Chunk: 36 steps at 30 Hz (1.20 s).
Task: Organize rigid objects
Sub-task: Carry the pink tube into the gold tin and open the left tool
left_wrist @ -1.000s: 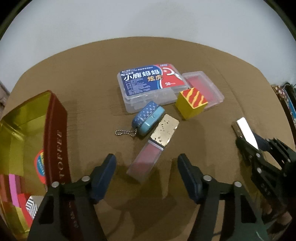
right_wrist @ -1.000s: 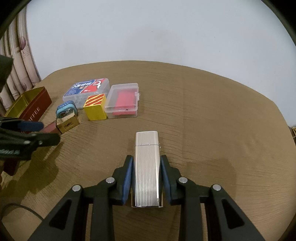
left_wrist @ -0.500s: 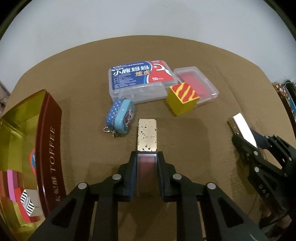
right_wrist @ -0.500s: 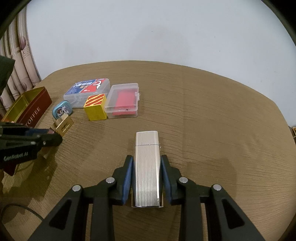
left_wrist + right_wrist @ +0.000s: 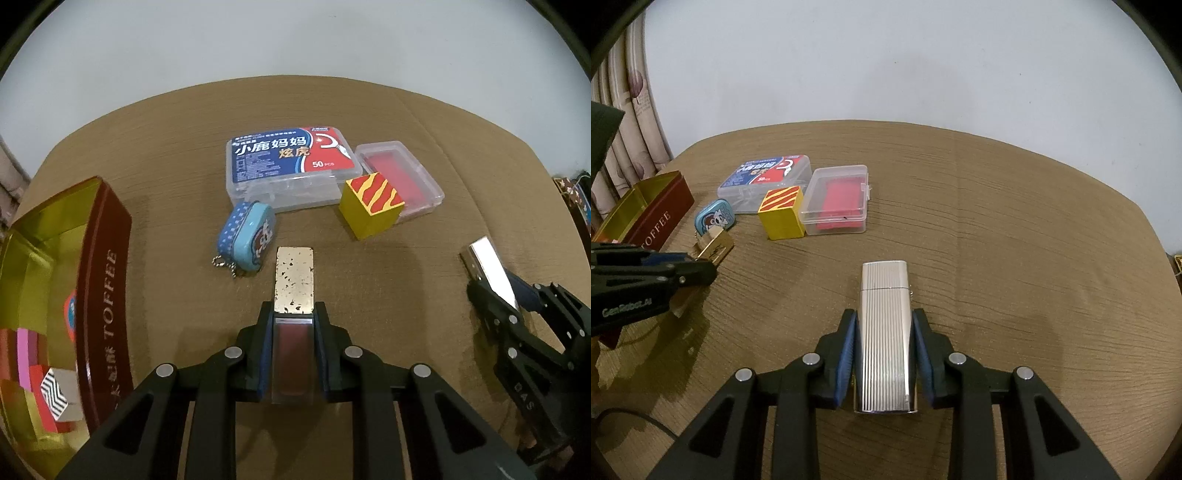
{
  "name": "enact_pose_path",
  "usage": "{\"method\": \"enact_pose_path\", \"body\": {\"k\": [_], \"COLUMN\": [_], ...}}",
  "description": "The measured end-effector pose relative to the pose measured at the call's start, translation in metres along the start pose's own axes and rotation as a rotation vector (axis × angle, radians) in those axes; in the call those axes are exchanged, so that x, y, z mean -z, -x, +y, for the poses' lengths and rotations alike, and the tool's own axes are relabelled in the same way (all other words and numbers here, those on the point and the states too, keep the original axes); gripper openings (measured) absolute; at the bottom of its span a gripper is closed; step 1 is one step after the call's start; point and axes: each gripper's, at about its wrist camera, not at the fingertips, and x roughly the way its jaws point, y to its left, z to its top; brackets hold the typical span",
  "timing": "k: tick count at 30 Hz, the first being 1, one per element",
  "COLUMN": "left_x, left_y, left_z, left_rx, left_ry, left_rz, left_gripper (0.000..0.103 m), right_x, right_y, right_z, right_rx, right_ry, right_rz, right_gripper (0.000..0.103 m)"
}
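left wrist view: left gripper point(image 5: 293, 325) has its jaws clamped flat on both long sides of the gold-capped red case point(image 5: 294, 291); gold cap sticks out ahead of the fingertips, red body sits between the pads.
why that grip: pinch across the narrow width, low on the body, likely so the long case stays in line with the fingers and does not swing.
case position: over the desk point(image 5: 369, 110), just this side of the blue keychain tin point(image 5: 248, 237); cannot tell if it is lifted clear or touching.
toffee tin point(image 5: 107, 266): open at far left, patterned blocks already inside, so probably the collection box; the held case likely goes there.
right wrist view: right gripper point(image 5: 883, 354) has its jaws closed partway on the ribbed silver lighter point(image 5: 884, 332), pads on both long sides, cap end pointing forward.
why held: looks parked and waiting its turn, well apart from the toffee tin point(image 5: 653, 221).
leftovers: floss pick box point(image 5: 291, 166), yellow striped cube point(image 5: 371, 208) and clear box with red insert point(image 5: 402, 181) are bunched at the far middle of the desk, touching or nearly so, none in the tin.
progress: judged partway; two items in hand, four on the desk.
risk: smooth case could slip when tilted over the tin wall.
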Motion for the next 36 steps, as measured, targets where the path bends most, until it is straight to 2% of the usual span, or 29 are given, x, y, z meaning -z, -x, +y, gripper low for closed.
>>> {"method": "enact_pose_path", "body": {"k": [6,9,17,22,36], "left_x": [0.004,0.005,0.008,0.01,0.013], "left_y": [0.006,0.015,0.045,0.062,0.079], "left_z": [0.004,0.006,0.02,0.037,0.112], "left_rx": [-0.004,-0.031,-0.031,-0.064,-0.163], "left_ry": [0.003,-0.004,0.033,0.048,0.156], "left_rz": [-0.004,-0.018,-0.058,-0.089,-0.093], "left_gripper": [0.017,0.017,0.017,0.017,0.017], "right_x": [-0.001,-0.002,-0.002,-0.001,-0.002], "right_y": [-0.005,-0.005,-0.005,-0.006,-0.006], "right_z": [0.007,0.007,0.007,0.006,0.007], "right_rx": [0.01,0.009,0.012,0.012,0.012], "right_ry": [0.011,0.009,0.01,0.008,0.008], "right_rz": [0.002,0.001,0.001,0.001,0.001], "right_gripper": [0.031,0.03,0.03,0.03,0.03]}}
